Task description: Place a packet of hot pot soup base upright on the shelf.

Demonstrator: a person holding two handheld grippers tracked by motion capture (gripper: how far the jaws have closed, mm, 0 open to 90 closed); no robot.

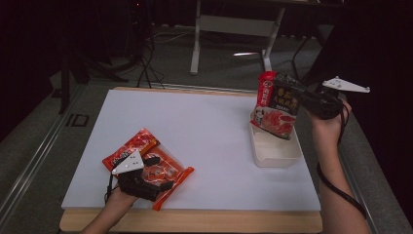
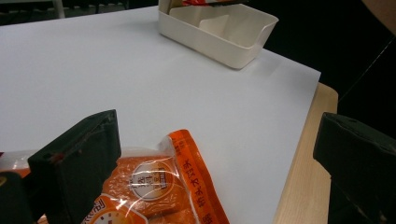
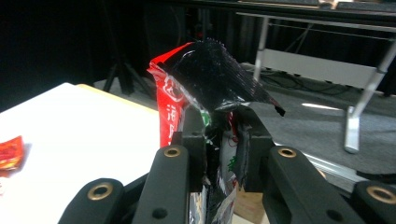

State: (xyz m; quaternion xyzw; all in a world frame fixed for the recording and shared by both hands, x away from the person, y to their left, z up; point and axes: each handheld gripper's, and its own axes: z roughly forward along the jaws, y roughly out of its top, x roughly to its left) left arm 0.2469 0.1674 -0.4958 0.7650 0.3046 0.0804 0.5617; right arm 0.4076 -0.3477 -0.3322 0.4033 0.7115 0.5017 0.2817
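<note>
Two grippers, one per hand. Right gripper (image 1: 292,95) raised at the table's right edge, jaws nearly together and clamped on the crimped top of one red-and-black snack packet (image 1: 275,106); packet hanging upright, lower end dipping over the far part of the cream plastic bin (image 1: 277,152), contact with the bin impossible to judge. In the right gripper view, the same gripper (image 3: 223,144) seen from behind: black foil seal of the packet (image 3: 210,70) squeezed between the two pads, red side panel to the left.

Left gripper (image 1: 152,171) low at the near left of the table, jaws spread wide, gripping nothing, poised over one orange clear-windowed food pouch (image 1: 168,176). In the left gripper view, the gripper (image 2: 210,172) with the pouch (image 2: 163,191) lying flat between the two black jaws, orange sealed edge toward the right jaw, pads apart from it.

Counted: three packets in all, namely the held one, the orange pouch under the left gripper, and one red packet (image 1: 130,148) just beside the pouch, overlapping or touching it. One bin. One white sheet (image 1: 195,131) covering one wooden table (image 1: 195,222).

Given by the high view alone: both forearms and the grey three-cornered plate on each gripper. Given by the left gripper view: the bin (image 2: 219,37) seen from the side, with an inner divider. Given by the right gripper view: the pinch itself, close up.
</note>
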